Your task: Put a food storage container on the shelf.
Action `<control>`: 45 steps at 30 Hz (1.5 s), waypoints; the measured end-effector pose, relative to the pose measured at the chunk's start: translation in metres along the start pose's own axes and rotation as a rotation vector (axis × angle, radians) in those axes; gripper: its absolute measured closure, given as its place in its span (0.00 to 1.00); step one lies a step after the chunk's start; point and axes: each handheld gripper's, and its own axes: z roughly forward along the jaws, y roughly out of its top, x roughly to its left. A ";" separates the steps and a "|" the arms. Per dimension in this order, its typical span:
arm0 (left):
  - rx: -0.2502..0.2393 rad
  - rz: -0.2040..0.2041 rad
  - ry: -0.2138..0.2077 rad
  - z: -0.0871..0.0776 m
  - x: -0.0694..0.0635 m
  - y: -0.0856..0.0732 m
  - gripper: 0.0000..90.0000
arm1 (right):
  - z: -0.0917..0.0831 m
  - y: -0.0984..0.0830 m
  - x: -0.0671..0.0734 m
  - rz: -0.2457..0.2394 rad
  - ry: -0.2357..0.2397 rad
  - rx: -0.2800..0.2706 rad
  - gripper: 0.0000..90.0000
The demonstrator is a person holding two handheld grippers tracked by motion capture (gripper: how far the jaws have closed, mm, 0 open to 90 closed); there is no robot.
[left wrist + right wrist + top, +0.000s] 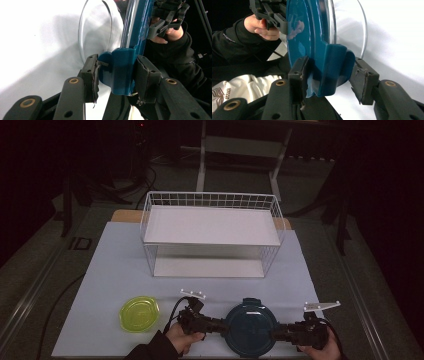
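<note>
- The blue-lidded container (251,327) is pinched at its opposite side tabs by the left gripper (216,325) and the right gripper (281,334), at the table's near edge.
- Its placement on the wire rack (210,234) is judged still outstanding.

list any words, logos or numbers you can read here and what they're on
"attack", uncertain: small dark print, turned sideways beside a striped logo, on the white cloth at the bottom left of the right gripper view.
Blue lid: no readable text.
Yellow-green lid: raised marks, too blurred to read.
Wire basket: none.
</note>
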 end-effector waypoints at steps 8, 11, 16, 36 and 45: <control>0.002 0.003 0.000 0.000 0.000 0.000 0.64 | -0.001 0.000 0.001 -0.009 0.002 0.009 0.57; -0.001 -0.004 0.003 0.000 0.000 0.001 0.64 | -0.001 0.000 0.001 0.000 0.001 0.008 0.57; -0.004 -0.020 0.006 0.000 -0.002 0.002 0.64 | -0.001 0.000 0.000 0.027 -0.002 -0.004 0.56; -0.075 0.009 0.033 -0.042 -0.029 0.031 0.64 | -0.008 0.045 0.029 -0.011 -0.003 -0.040 0.56; -0.113 0.018 0.057 -0.067 -0.042 0.051 0.64 | -0.008 0.073 0.042 -0.025 0.009 -0.054 0.56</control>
